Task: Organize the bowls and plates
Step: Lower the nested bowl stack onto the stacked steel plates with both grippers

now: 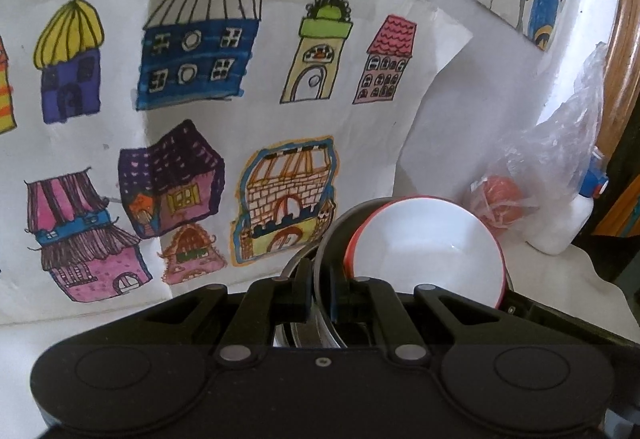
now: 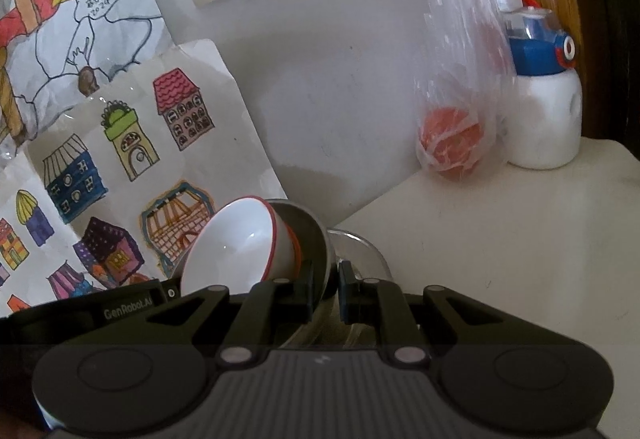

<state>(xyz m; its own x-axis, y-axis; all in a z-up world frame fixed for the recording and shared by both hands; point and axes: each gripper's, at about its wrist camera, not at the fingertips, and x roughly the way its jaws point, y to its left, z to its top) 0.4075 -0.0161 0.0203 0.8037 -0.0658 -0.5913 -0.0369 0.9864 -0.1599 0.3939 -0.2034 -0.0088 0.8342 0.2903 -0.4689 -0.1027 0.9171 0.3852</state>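
A grey metal bowl (image 1: 340, 231) holds a white bowl with a red rim (image 1: 432, 251), which lies tilted inside it. My left gripper (image 1: 320, 295) is shut on the metal bowl's rim, one finger on each side. In the right wrist view my right gripper (image 2: 325, 289) is shut on the opposite rim of the same metal bowl (image 2: 312, 231), with the white red-rimmed bowl (image 2: 236, 243) tipped inside. A clear glass bowl (image 2: 360, 251) sits under the metal bowl. The black body of the left gripper shows at the left edge of the right wrist view.
Children's drawings of houses (image 1: 200, 99) lean against the white wall behind. A clear plastic bag with an orange fruit (image 2: 452, 143) and a white bottle with a blue lid (image 2: 544, 107) stand at the back right of the pale tabletop (image 2: 500, 239).
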